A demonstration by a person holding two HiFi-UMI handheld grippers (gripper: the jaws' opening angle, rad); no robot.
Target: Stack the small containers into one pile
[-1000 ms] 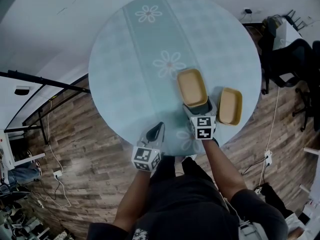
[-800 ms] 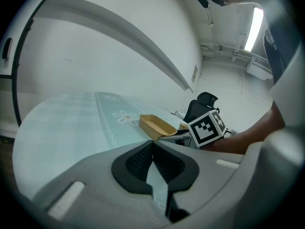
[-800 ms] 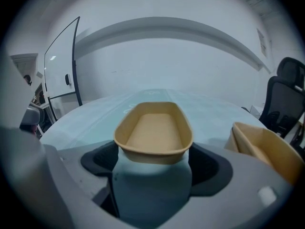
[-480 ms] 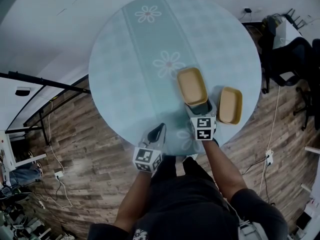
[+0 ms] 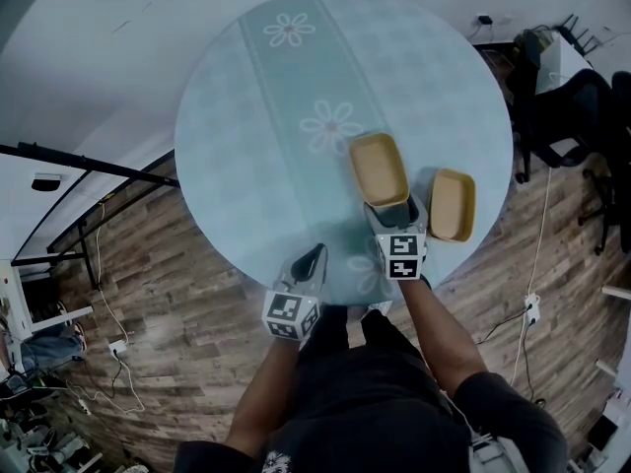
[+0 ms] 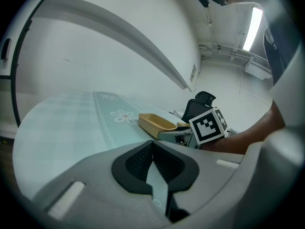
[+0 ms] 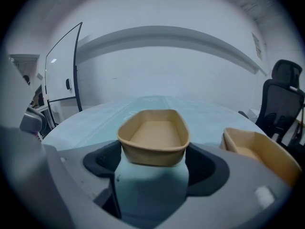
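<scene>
Two tan oblong containers lie on the round pale-green table (image 5: 256, 146). One container (image 5: 379, 170) (image 7: 153, 135) has its near end between the pads of my right gripper (image 5: 388, 208) (image 7: 152, 151). Those jaws have just been closing and now touch both of its sides. The second container (image 5: 453, 205) (image 7: 255, 154) rests just to the right, clear of the gripper. My left gripper (image 5: 313, 255) (image 6: 152, 146) hovers over the near table edge with its jaws together and nothing in them. From the left gripper view the held container (image 6: 157, 123) shows beside the right gripper's marker cube.
A black office chair (image 5: 582, 116) (image 7: 286, 94) stands past the table's right side. A black metal frame (image 5: 79, 166) runs along the left over the wooden floor. Daisy prints mark a stripe down the table.
The right gripper's jaws have drawn in a little around the container's near end. The left gripper and both containers stay where they were.
</scene>
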